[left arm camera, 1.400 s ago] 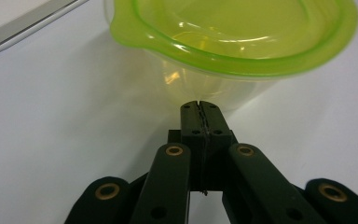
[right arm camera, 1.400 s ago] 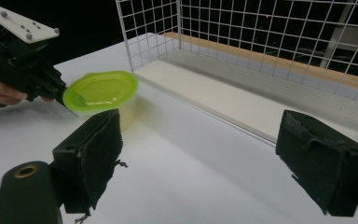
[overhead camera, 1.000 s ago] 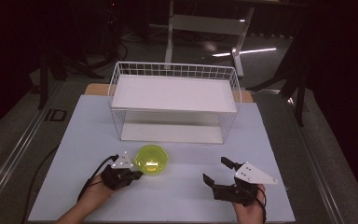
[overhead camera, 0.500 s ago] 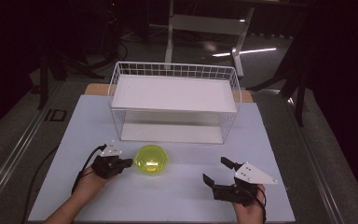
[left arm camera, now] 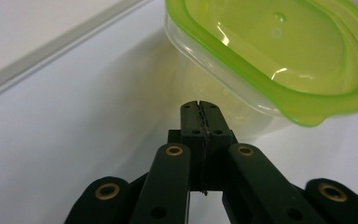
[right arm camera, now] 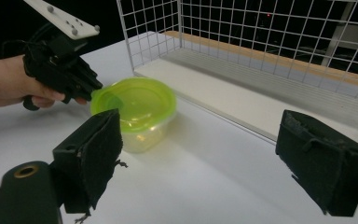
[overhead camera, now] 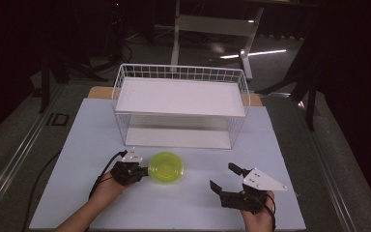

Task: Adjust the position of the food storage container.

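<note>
Jaws first: my left gripper [left arm camera: 199,108] has its two black jaws pressed flat together with nothing between them, tips sitting just short of the container's clear wall, under its rim. My right gripper [right arm camera: 205,154] has its jaws spread wide, padded faces well apart and gripping nothing.

Now biggest to smallest. White table [overhead camera: 77,145] spreads under everything. On it, at twelve o'clock from my hands in the high view, stands the white wire basket [overhead camera: 181,75], an open grid of walls around a flat white shelf, with a second white board lying under it on the table.

Next, the container [overhead camera: 165,167]: a round clear tub with a bright lime-green lid, sitting on the table just in front of the basket, a little left of centre. From my left gripper [overhead camera: 128,171] in the high view it lies at three o'clock, right beside the tips; whether they touch the tub I cannot tell. From my right gripper [overhead camera: 229,181] in the high view it lies at about ten o'clock, well apart.

In the right gripper view, the container [right arm camera: 135,105] sits at eleven o'clock, lid on, with the left gripper's nose against its far rim.
</note>
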